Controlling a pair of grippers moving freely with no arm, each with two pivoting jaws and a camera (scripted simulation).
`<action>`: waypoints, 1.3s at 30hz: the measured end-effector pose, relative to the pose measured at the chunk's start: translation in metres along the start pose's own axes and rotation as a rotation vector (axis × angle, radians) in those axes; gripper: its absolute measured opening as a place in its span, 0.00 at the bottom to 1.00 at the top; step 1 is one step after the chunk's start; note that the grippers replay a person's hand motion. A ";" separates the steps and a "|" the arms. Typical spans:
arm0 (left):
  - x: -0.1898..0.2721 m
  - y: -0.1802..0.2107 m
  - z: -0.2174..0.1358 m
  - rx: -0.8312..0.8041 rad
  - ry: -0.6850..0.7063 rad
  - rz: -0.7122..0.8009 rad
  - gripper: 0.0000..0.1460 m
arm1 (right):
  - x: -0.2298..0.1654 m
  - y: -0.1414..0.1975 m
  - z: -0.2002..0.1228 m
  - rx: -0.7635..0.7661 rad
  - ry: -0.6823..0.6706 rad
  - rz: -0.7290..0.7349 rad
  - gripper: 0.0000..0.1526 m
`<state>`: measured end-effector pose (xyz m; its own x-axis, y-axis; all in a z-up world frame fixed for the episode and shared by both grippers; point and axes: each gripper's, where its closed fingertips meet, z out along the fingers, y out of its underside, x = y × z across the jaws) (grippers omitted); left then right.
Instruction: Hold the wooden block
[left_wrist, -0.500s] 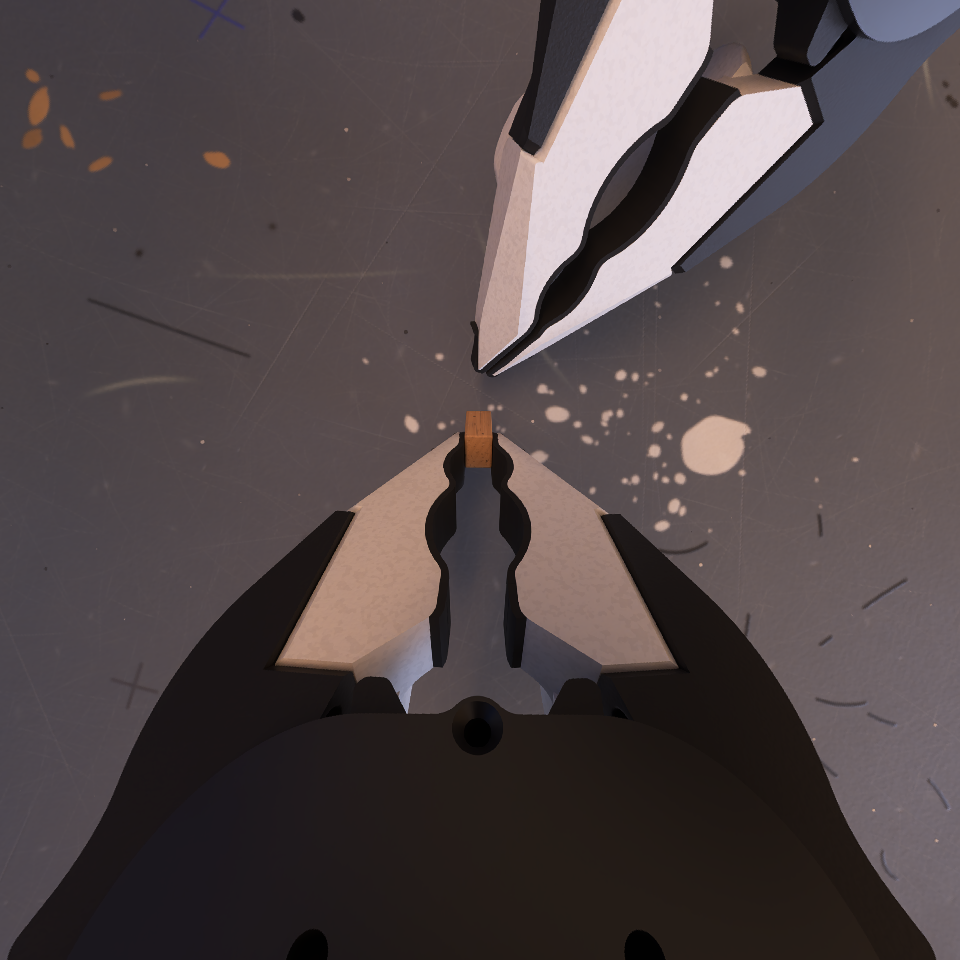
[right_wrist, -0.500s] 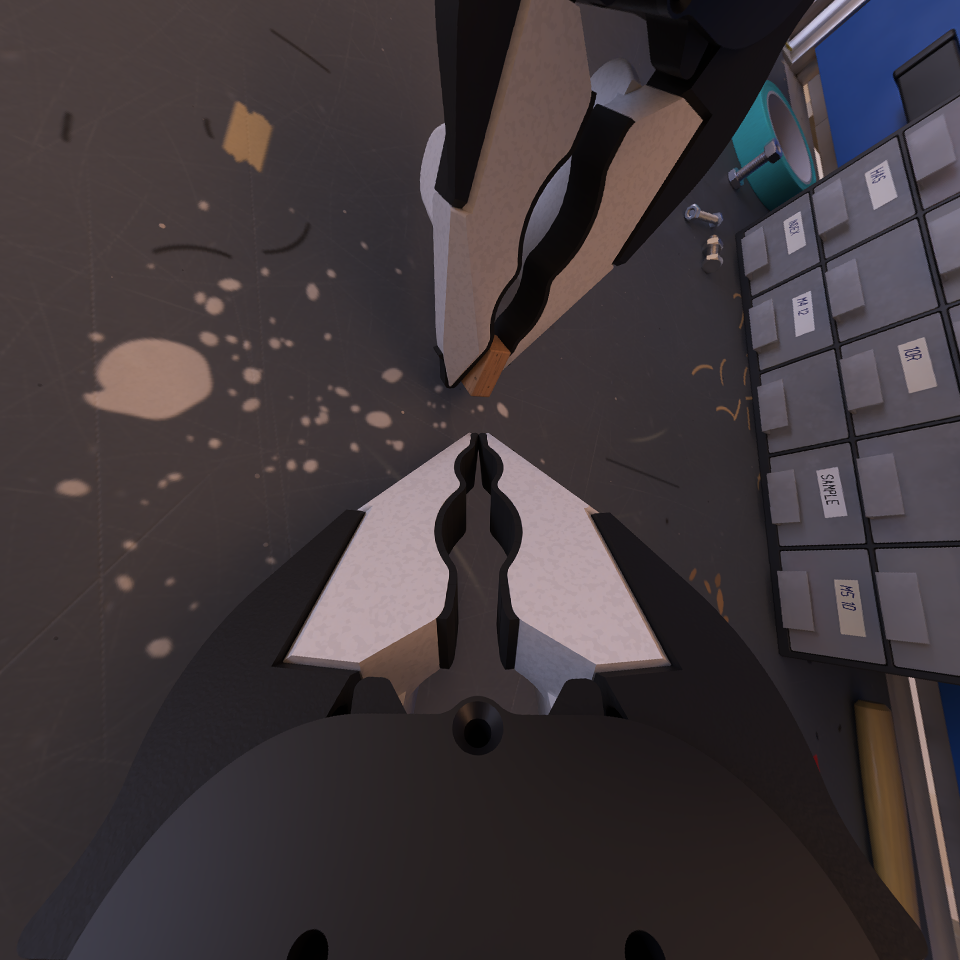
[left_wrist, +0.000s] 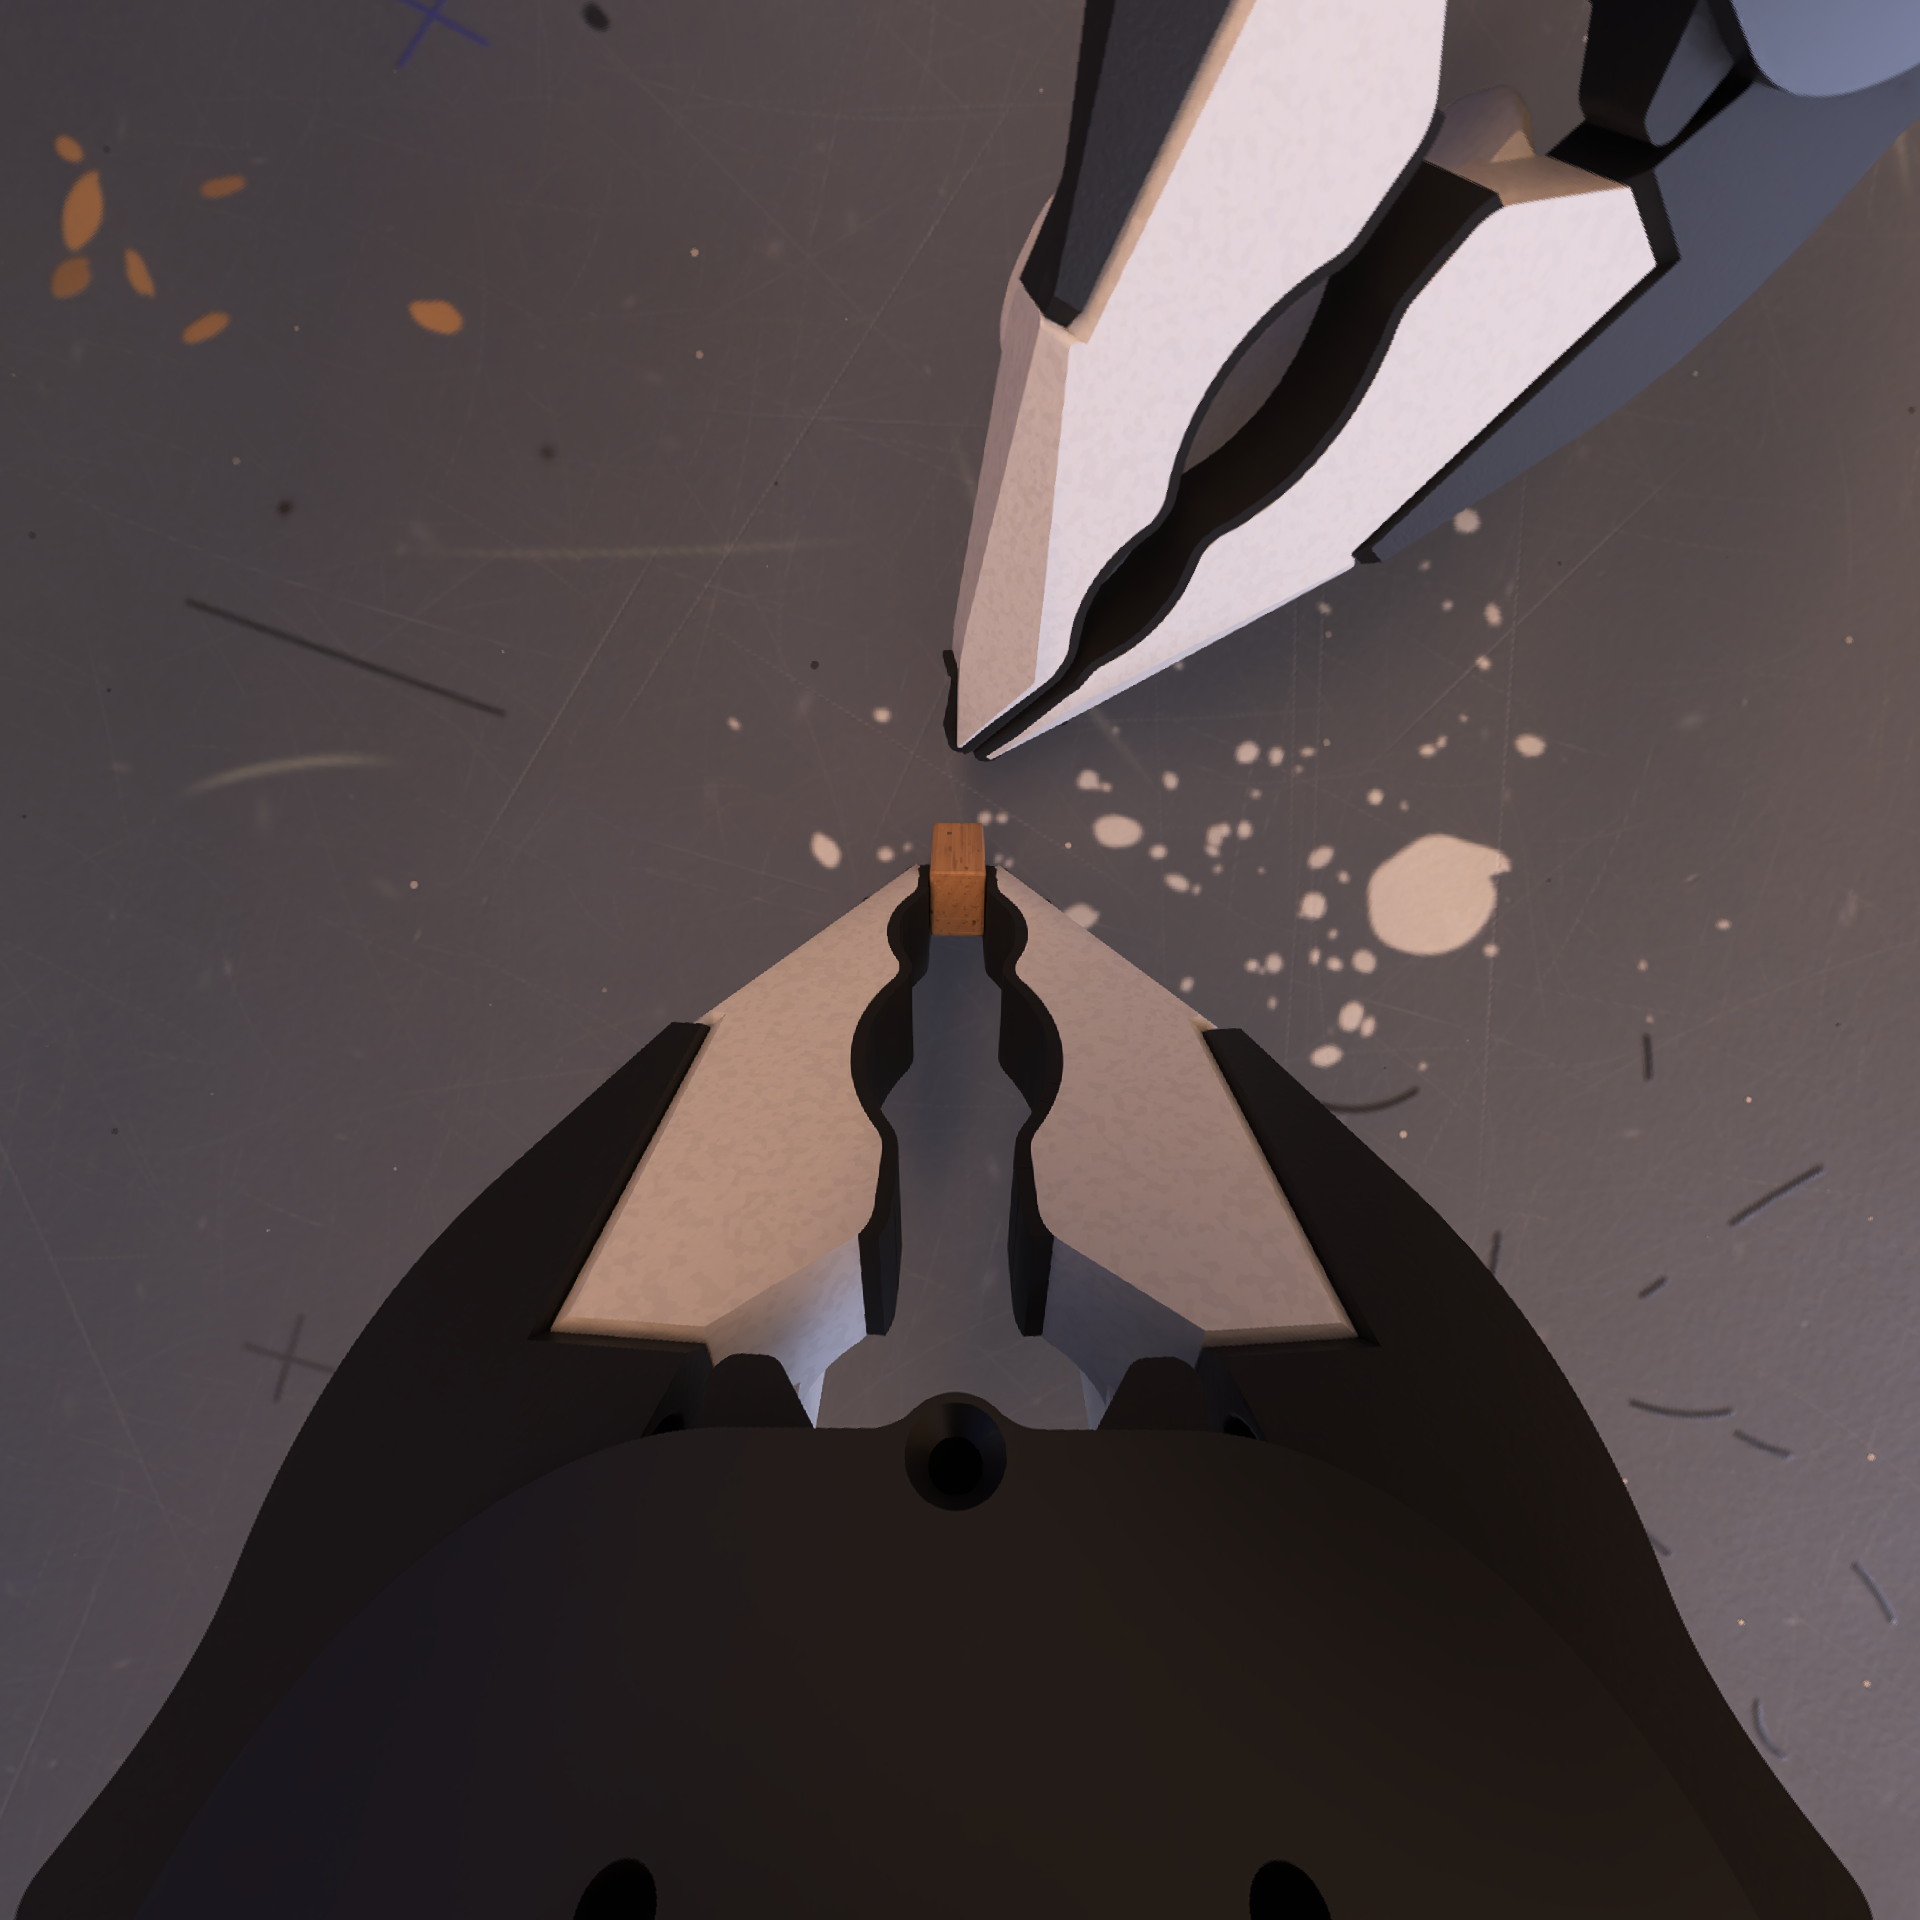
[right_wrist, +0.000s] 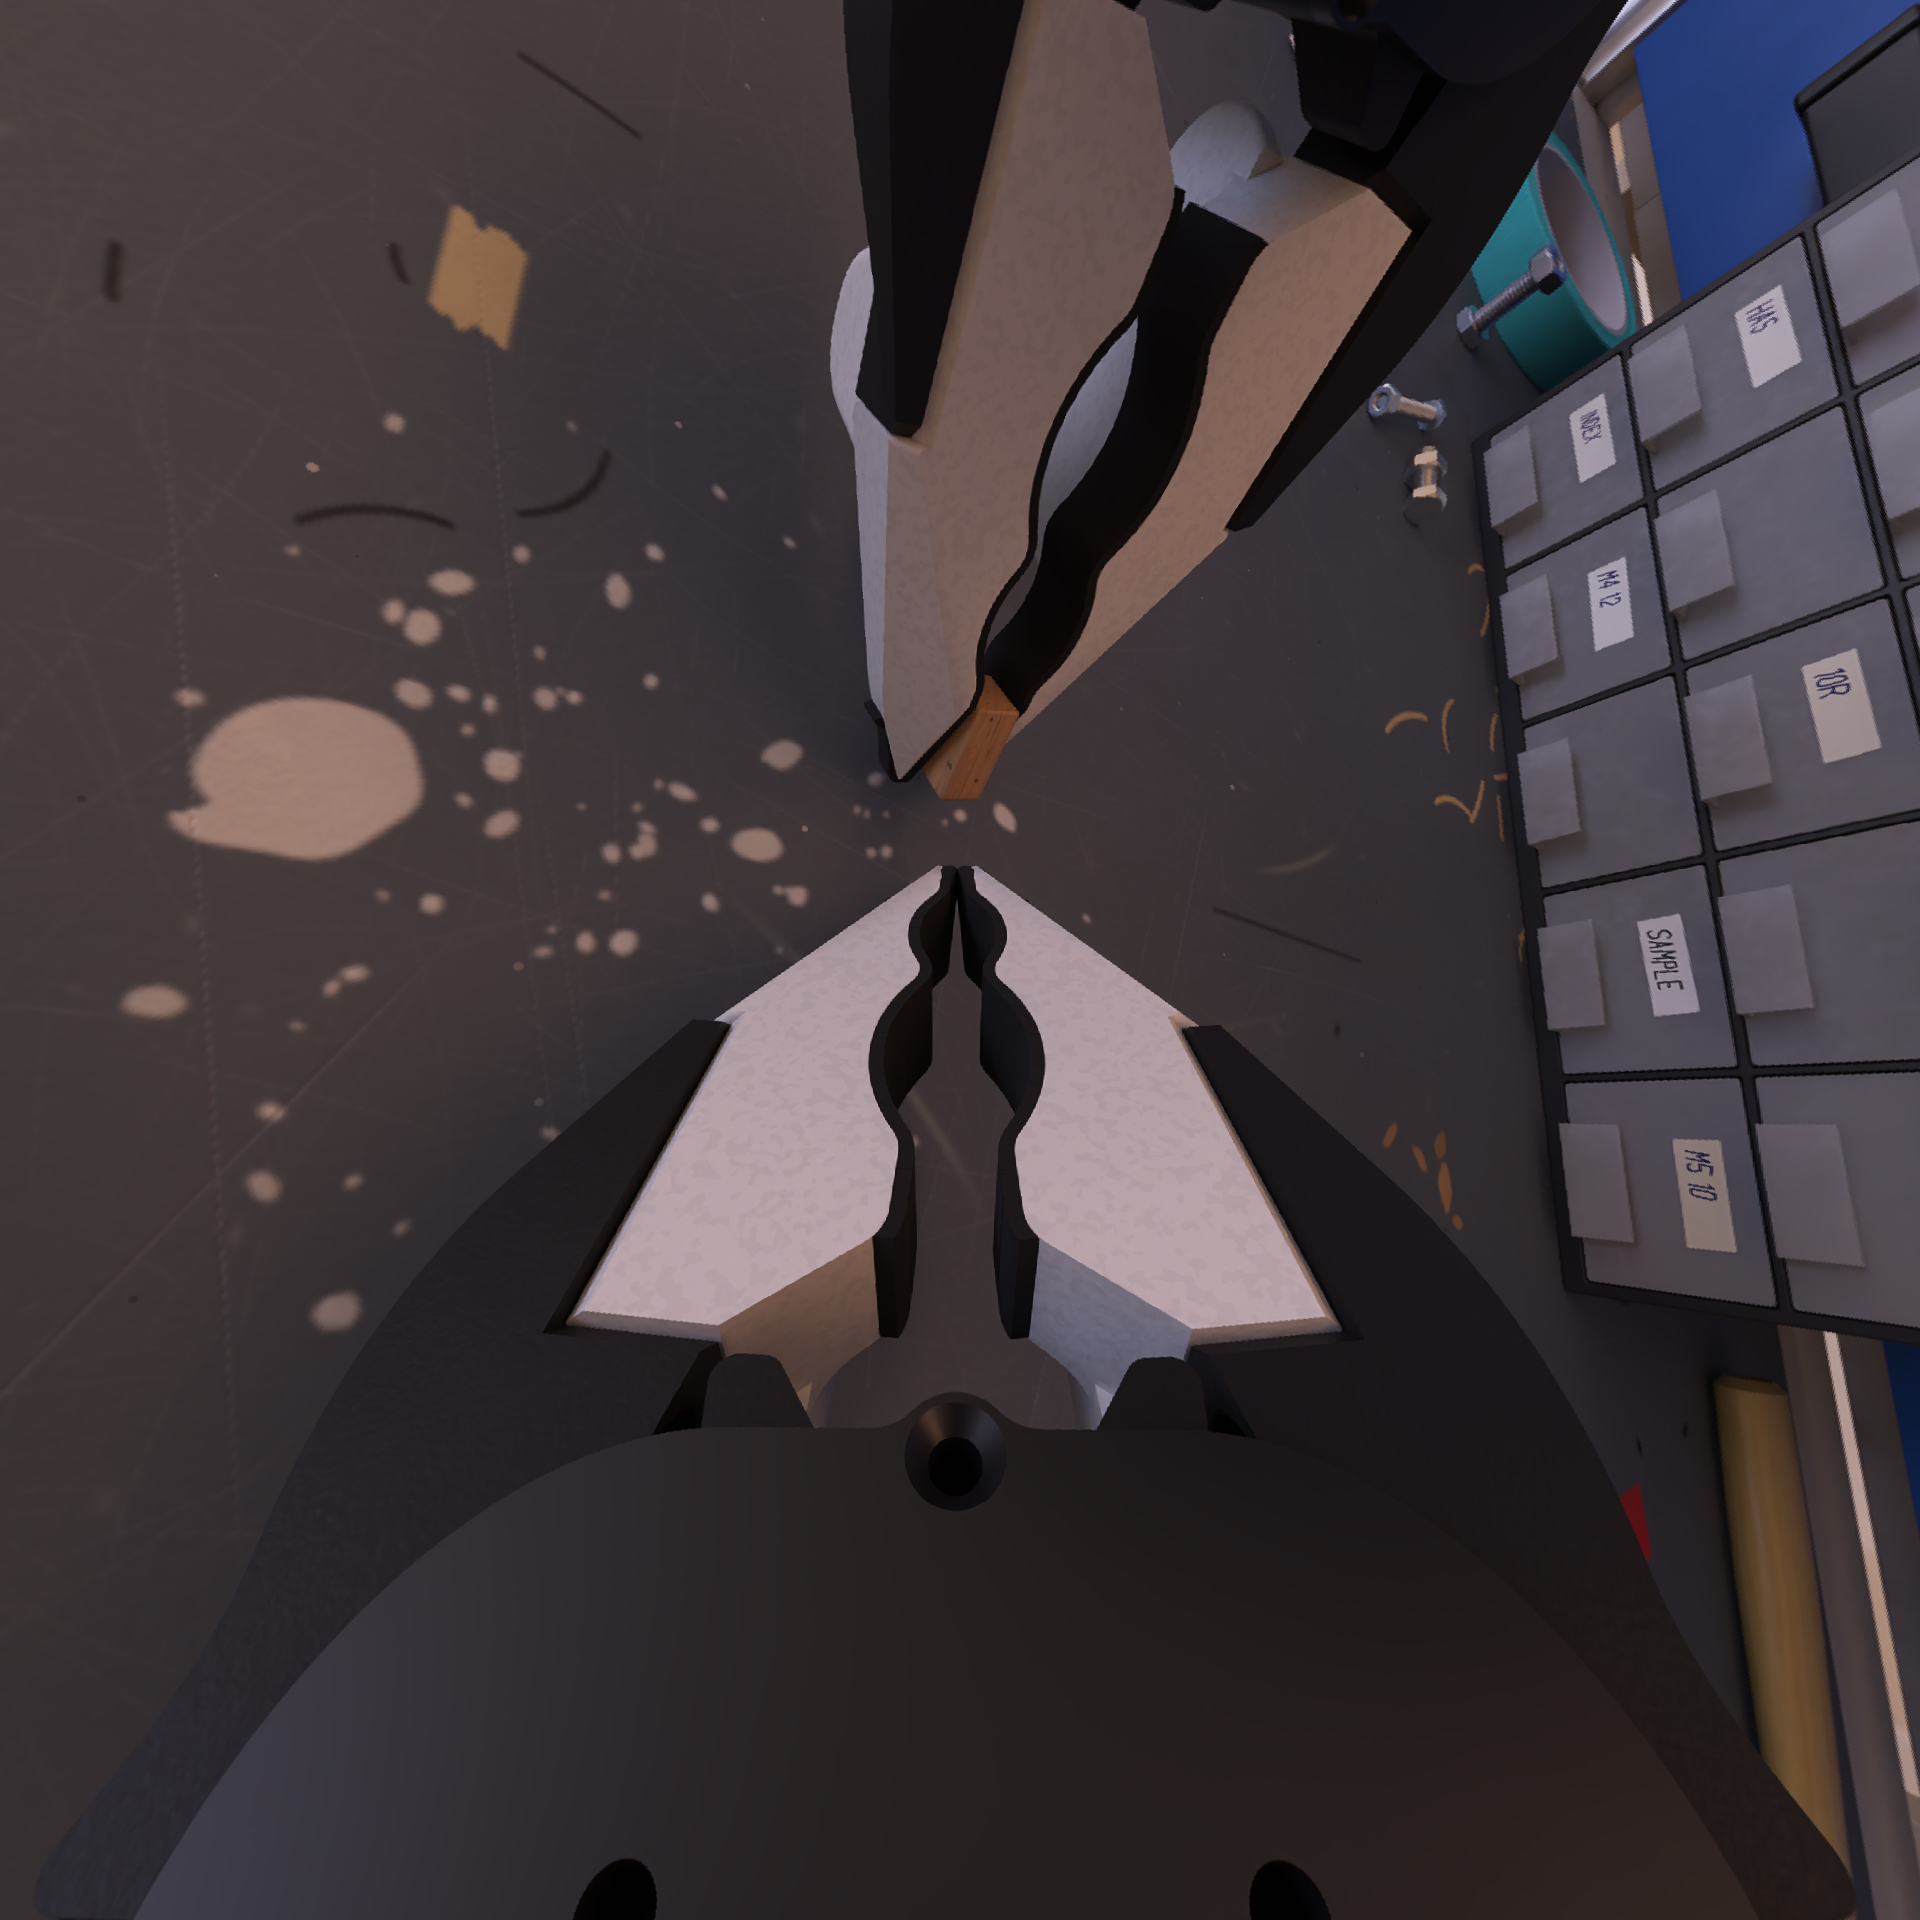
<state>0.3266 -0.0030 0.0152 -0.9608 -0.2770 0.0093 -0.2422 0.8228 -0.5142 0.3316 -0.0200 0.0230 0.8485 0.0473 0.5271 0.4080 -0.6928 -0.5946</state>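
Note:
A small wooden block (left_wrist: 957, 881) is pinched between the fingertips of my left gripper (left_wrist: 957, 883), just above the dark workbench. The block also shows in the right wrist view (right_wrist: 971, 750), held at the tips of the left gripper (right_wrist: 951, 769), which comes down from the top. My right gripper (right_wrist: 956, 878) is shut and empty, its tips a short way in front of the block. In the left wrist view the right gripper (left_wrist: 971, 743) points down from the upper right, its tips just beyond the block.
A grey parts cabinet with labelled drawers (right_wrist: 1714, 790) stands at the right. A teal tape roll (right_wrist: 1558, 270) and loose bolts (right_wrist: 1418, 457) lie beside it. Pale paint splashes (right_wrist: 312, 774) and a tape scrap (right_wrist: 478, 272) mark the bench.

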 end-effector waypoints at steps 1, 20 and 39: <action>0.000 0.000 0.000 0.000 -0.001 -0.005 0.06 | 0.000 0.000 0.000 -0.003 0.005 -0.001 0.00; 0.000 -0.002 0.002 -0.008 -0.048 -0.046 0.06 | -0.003 -0.006 0.003 0.012 -0.013 0.054 0.00; 0.002 -0.003 0.001 0.061 -0.030 -0.072 0.06 | 0.003 0.013 -0.009 0.043 -0.199 0.388 0.11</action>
<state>0.3259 -0.0066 0.0159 -0.9364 -0.3502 0.0226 -0.3010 0.7685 -0.5646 0.3367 -0.0353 0.0218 0.9885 -0.0699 0.1343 0.0557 -0.6564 -0.7523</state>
